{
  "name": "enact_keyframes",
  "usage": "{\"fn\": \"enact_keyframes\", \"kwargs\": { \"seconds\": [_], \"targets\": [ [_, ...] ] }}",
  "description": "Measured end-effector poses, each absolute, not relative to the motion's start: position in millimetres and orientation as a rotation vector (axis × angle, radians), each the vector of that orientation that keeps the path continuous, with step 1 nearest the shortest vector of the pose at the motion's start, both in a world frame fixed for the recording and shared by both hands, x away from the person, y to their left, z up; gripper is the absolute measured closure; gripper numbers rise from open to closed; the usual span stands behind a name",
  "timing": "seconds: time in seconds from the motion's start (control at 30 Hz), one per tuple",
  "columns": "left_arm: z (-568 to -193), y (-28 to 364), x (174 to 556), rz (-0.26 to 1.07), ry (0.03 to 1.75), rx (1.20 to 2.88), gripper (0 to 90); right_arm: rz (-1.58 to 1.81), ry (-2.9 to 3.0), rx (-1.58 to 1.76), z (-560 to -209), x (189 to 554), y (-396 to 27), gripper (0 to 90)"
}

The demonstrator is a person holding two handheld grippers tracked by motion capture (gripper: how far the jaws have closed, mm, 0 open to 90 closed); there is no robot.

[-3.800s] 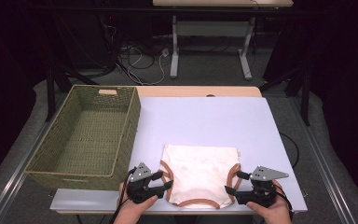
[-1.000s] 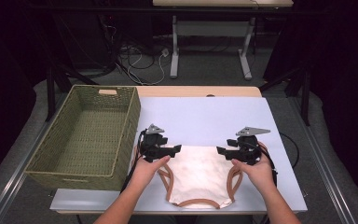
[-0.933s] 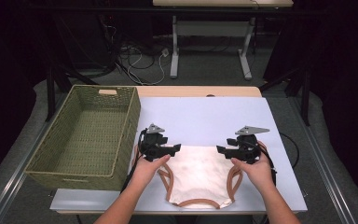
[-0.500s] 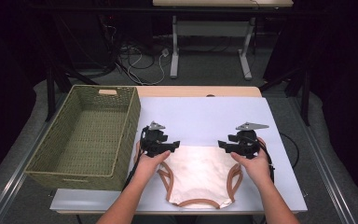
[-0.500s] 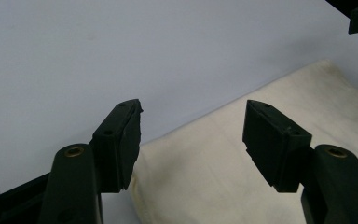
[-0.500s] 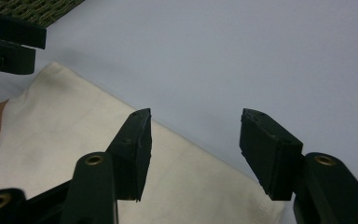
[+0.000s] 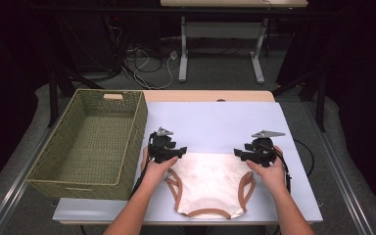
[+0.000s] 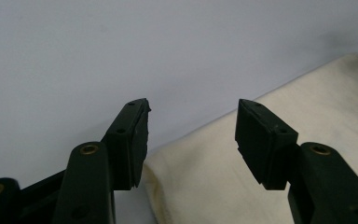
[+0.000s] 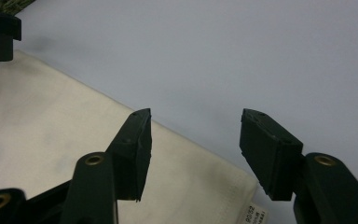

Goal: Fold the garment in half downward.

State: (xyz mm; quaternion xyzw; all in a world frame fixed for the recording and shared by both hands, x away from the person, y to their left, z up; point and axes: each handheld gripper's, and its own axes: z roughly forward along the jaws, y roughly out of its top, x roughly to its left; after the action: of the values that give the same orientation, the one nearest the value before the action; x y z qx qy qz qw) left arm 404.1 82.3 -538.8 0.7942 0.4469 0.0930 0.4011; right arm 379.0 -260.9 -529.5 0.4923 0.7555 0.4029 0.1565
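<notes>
A cream garment (image 7: 210, 183) with brown trim lies flat on the white table (image 7: 215, 122), its straight folded edge on the far side. My left gripper (image 7: 178, 152) hovers at that edge's left corner. In the left gripper view the jaws (image 8: 193, 116) stand apart over the cloth (image 8: 317, 102); they have just been closing, and the pads press on nothing. My right gripper (image 7: 240, 154) is at the right corner, and its jaws (image 9: 196, 121) are open above the cloth (image 9: 42, 121), near a small label (image 9: 251, 214).
A green woven basket (image 7: 132, 142) stands to the left of the garment, close beside my left gripper. Bare table stretches beyond the garment to the far edge. Cables and desk legs lie on the floor behind.
Since the earliest frame both hands have gone from the garment's near edge to its far edge, and the garment lies refolded. Over the last second both grippers sank slightly toward the cloth.
</notes>
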Motion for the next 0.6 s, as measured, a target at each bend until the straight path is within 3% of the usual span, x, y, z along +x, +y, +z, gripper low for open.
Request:
{"fn": "enact_keyframes", "kwargs": {
  "seconds": [0.47, 0.6],
  "targets": [
    [-548.5, 88.9, 410.9, 0.193, 1.247, 1.982, 46.9, 1.116, 2.173, 1.418, -535.2, 380.0, -262.3, 46.2],
    [-551.9, 89.2, 413.1, 0.182, 1.260, 2.002, 52.6, 1.113, 2.191, 1.411, -537.1, 380.5, -261.4, 46.4]
  ]
}}
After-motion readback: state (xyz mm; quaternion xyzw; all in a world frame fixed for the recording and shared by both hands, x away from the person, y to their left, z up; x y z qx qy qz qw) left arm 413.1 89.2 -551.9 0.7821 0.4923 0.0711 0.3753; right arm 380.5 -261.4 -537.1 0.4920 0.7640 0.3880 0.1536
